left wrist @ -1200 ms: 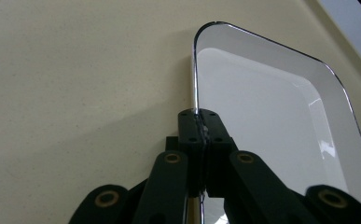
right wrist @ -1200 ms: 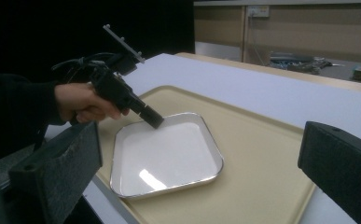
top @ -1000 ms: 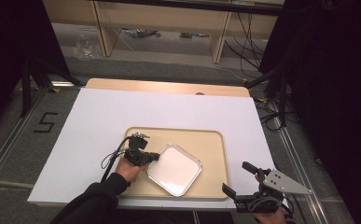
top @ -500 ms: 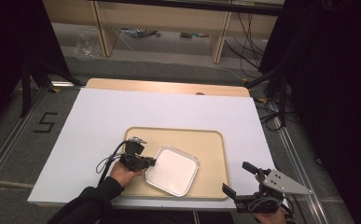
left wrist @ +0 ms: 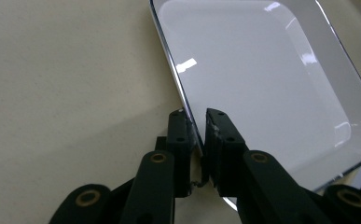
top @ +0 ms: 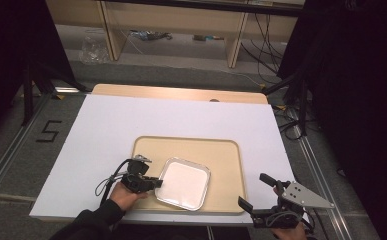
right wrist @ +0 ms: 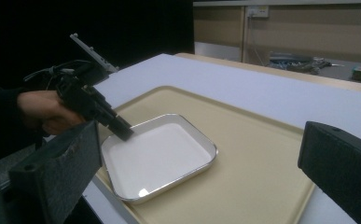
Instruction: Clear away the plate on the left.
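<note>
A white square dish (top: 183, 184) with a thin metal rim lies on the front left part of a beige tray (top: 228, 150). My left gripper (top: 156, 183) is shut on the dish's left rim. In the left gripper view the jaws (left wrist: 196, 114) pinch that rim, with the dish (left wrist: 262, 70) spreading to the right over the tray (left wrist: 52, 70). My right gripper (top: 253, 191) is held open off the table's front right corner, with nothing between its jaws. The right gripper view (right wrist: 199, 135) looks across the tray (right wrist: 253, 154) at the dish (right wrist: 159, 156) and the left gripper (right wrist: 124, 132).
The tray sits on a white sheet (top: 131, 120) that covers a wooden table (top: 181, 93). Low shelves (top: 181, 25) with cables stand behind it. A floor mark "5" (top: 48, 131) is at the left. Dark curtains flank both sides.
The left gripper has drawn back toward the person and the dish has turned with it, from a diamond tilt to nearly square with the tray. The right gripper has stayed put.
</note>
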Motion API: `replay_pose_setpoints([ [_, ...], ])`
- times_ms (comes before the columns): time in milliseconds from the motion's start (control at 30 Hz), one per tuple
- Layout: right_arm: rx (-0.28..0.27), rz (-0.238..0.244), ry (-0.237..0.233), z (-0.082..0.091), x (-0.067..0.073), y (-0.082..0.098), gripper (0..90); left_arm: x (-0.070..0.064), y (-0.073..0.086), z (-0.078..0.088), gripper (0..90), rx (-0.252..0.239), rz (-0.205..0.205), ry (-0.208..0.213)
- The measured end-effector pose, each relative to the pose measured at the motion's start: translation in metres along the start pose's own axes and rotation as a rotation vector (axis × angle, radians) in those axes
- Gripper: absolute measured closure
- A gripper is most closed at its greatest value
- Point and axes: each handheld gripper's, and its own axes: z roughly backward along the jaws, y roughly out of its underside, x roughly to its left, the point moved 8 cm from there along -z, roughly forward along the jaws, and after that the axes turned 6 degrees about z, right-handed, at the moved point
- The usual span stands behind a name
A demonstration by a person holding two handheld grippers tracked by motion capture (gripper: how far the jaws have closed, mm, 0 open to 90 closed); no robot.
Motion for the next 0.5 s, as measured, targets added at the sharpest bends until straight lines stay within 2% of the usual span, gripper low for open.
replay_pose_setpoints([
  [33,-0.005,0.02,0.0,0.0,-0.001,-0.001,0.4,-0.001,0.002,0.001,79.6,0.007,-0.013,-0.001],
  [67,-0.005,0.021,0.001,0.0,-0.002,-0.001,0.4,-0.003,0.003,0.001,79.5,0.008,-0.006,-0.003],
  [133,-0.006,0.021,0.001,0.0,-0.002,-0.001,0.4,-0.005,0.006,0.003,78.5,0.02,-0.022,-0.003],
  [167,-0.005,0.022,0.001,0.0,-0.002,0.0,0.4,-0.006,0.007,0.002,77.9,0.011,-0.009,-0.008],
  [200,-0.007,0.02,0.001,0.0,-0.002,-0.001,0.4,-0.006,0.009,0.005,77.6,0.032,-0.024,-0.003],
  [233,-0.001,0.001,0.0,0.0,0.0,0.0,0.4,-0.007,0.01,0.005,77.2,0.027,-0.017,0.0],
  [300,-0.006,0.021,0.003,0.0,-0.002,-0.001,0.4,-0.009,0.013,0.006,76.4,0.038,-0.024,0.001],
  [333,-0.005,0.021,0.0,0.0,-0.002,-0.001,0.4,-0.011,0.013,0.006,76.0,0.024,-0.004,0.0],
  [367,-0.006,0.021,0.001,0.0,-0.002,-0.001,0.4,-0.009,0.015,0.008,75.7,0.042,-0.024,-0.003],
  [433,0.004,-0.004,0.003,0.0,0.0,0.0,0.4,-0.011,0.016,0.008,75.4,0.04,-0.011,0.004],
  [467,-0.006,0.019,-0.015,-0.002,0.0,-0.001,0.4,-0.01,0.017,0.009,75.2,0.044,-0.016,0.007],
  [500,-0.006,0.018,-0.014,-0.002,0.0,-0.001,0.4,-0.011,0.017,0.009,75.1,0.045,-0.013,0.009],
])
